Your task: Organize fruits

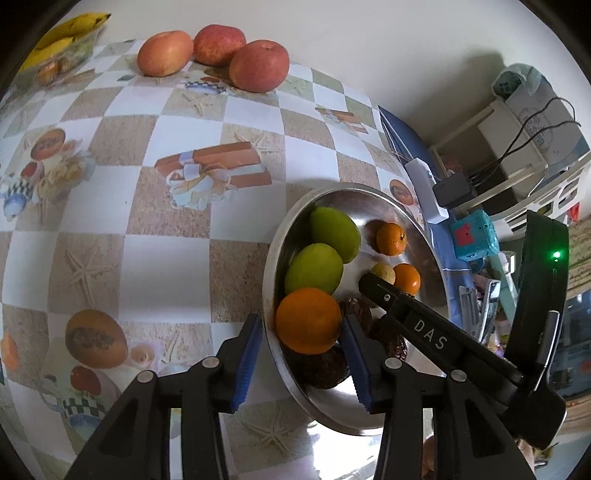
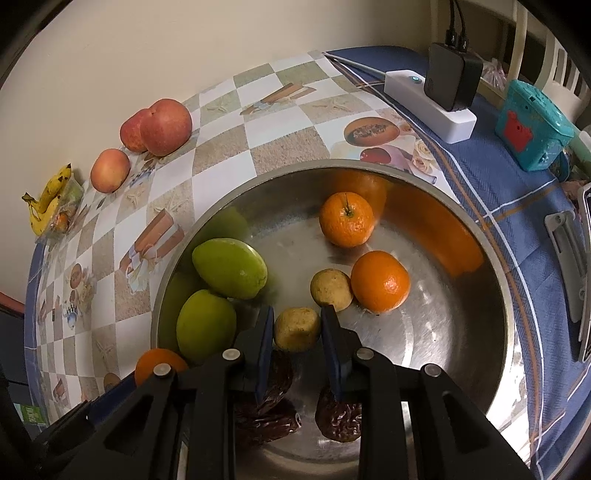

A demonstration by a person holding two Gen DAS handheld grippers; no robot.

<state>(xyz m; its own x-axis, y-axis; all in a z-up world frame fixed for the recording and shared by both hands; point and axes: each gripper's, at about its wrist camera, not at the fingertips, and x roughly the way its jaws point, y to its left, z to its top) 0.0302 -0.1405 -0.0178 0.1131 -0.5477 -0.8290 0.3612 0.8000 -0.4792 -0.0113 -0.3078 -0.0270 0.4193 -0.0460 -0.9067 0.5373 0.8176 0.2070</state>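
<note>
A steel bowl [image 1: 269, 258] [image 2: 332, 163] holds the fruit. In the left wrist view a large orange [image 1: 308, 321] lies between the fingers of my left gripper [image 1: 301, 319]. The left pad stands outside the bowl rim, clear of the orange, so the gripper is open. My right gripper [image 2: 297, 312] is shut on a small yellow-brown fruit [image 2: 297, 330], low in the bowl. A second such fruit [image 2: 330, 290], two small oranges [image 2: 346, 219] [image 2: 380, 280], two green fruits [image 2: 229, 267] [image 2: 205, 325] and dark wrinkled fruits [image 2: 340, 421] lie around it.
Three apples [image 1: 166, 51] [image 1: 219, 44] [image 1: 258, 66] and bananas [image 1: 70, 33] sit along the wall at the table's far side. A white power strip [image 2: 430, 107] with a black adapter and a teal box [image 2: 532, 125] stand right of the bowl.
</note>
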